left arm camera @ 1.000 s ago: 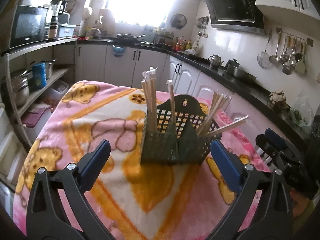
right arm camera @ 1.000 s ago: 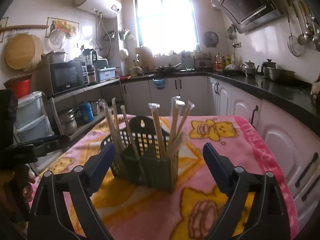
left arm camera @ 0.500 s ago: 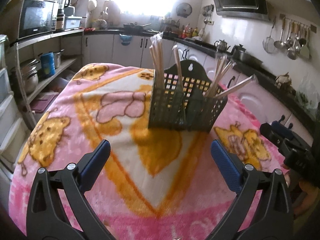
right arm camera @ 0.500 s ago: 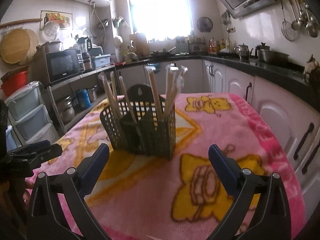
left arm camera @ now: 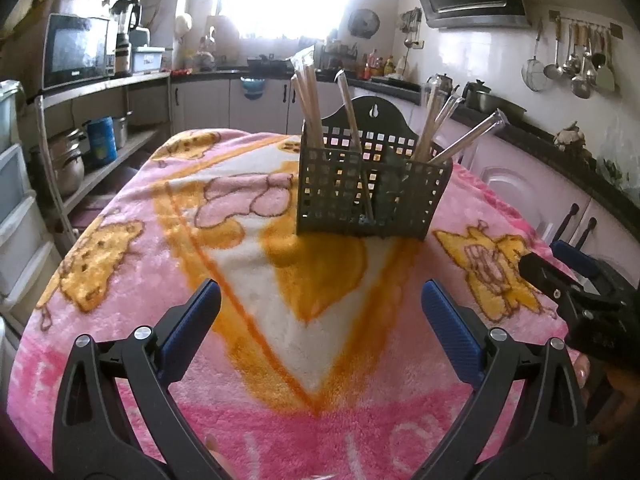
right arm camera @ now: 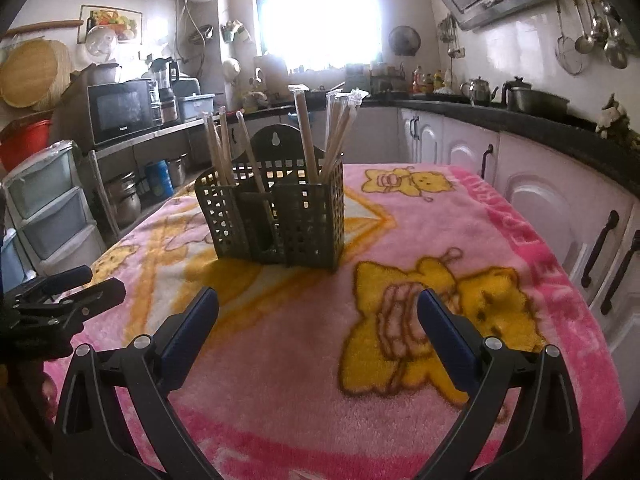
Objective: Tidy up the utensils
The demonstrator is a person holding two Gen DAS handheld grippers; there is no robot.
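Left gripper (left arm camera: pixel 320 300): bottom of frame, fingers spread wide, holding nothing.
Right gripper (right arm camera: pixel 318 308): bottom of frame, likewise agape and empty.
Utensil basket (left arm camera: pixel 370 196): upper centre, upright on pink blanket (left arm camera: pixel 160 240).
Wrapped chopsticks (left arm camera: pixel 308 100): standing in the basket's compartments.

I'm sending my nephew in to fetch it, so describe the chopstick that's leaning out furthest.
On the pink cartoon-print blanket stands a dark perforated plastic utensil caddy. In its right compartment, one plastic-wrapped wooden chopstick tilts far rightward, almost diagonal, while its neighbours stand nearly upright.
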